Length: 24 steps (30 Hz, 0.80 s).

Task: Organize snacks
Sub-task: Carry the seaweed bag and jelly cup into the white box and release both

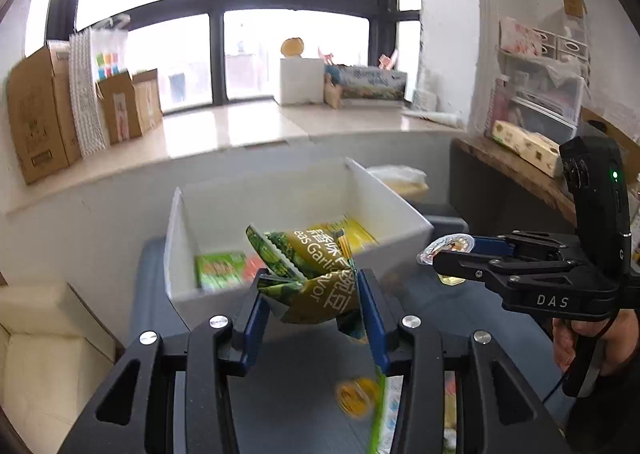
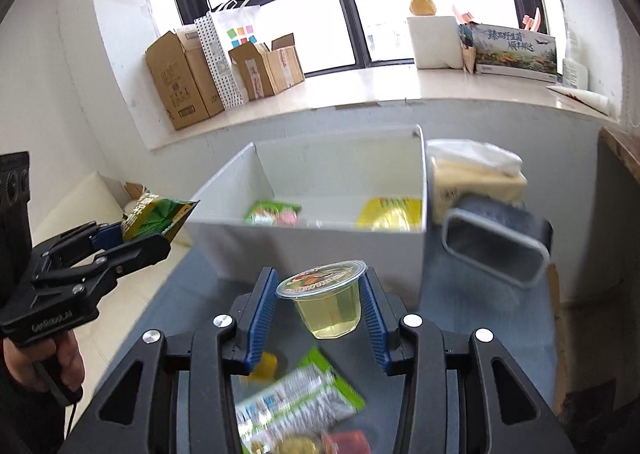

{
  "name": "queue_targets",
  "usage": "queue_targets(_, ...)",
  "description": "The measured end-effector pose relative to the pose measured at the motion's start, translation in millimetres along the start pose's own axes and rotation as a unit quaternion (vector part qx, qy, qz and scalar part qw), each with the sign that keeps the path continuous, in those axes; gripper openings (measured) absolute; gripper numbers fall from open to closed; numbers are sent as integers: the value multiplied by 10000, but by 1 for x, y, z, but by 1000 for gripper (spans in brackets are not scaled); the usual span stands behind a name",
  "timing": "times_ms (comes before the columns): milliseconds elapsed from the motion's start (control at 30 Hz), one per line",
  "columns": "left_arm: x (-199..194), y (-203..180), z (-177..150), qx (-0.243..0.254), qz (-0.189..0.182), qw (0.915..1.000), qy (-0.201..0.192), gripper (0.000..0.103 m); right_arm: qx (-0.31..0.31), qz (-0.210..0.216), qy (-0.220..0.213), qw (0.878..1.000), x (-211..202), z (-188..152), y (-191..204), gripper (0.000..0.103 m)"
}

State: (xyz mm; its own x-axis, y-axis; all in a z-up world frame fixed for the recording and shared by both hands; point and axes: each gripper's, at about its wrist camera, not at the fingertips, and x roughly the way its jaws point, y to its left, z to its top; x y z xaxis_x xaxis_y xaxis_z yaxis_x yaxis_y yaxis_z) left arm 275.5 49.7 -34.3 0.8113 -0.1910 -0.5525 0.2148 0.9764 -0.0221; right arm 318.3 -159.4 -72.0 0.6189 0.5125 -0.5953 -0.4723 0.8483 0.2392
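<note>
My left gripper is shut on a crumpled green garlic-pea snack packet, held in the air just before the open white box. From the right wrist view the same packet pokes out of the left gripper at the left. My right gripper is shut on a clear jelly cup with yellow jelly and a printed lid, held in front of the box's near wall. In the left wrist view the cup sits at the right gripper's tip. A green packet and a yellow packet lie in the box.
Loose snacks lie on the blue-grey table under my right gripper. A grey tin on its side and a tissue pack stand right of the box. A cream sofa is at the left. Cardboard boxes line the windowsill.
</note>
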Motion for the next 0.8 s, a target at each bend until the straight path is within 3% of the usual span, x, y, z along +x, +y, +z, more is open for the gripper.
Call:
queue_targets(333,69,35,28,-154,141,9996,199,48,42,-1,65,10000,51,59,-8,46)
queue_targets(567,107,50,24,-227,177,9971,701,51,224,-111,274,9993,84,70,-24,47)
queue_targets(600,113,51,23,-229,280,9963,784,53,255,-99,275,9992,86,69,-26,50)
queue_targets(633,115,51,21,-226,359,9958,808,57,304,-208,301,9989,89,68,-28,70)
queue_targets(700,120,54,20,-292,444,9946,889,102,354,-296,198,9987,87,68,-31,89)
queue_targets(800,115,54,19,-317,338,9960,760,103,341,-282,285,9986,84,67,-33,97)
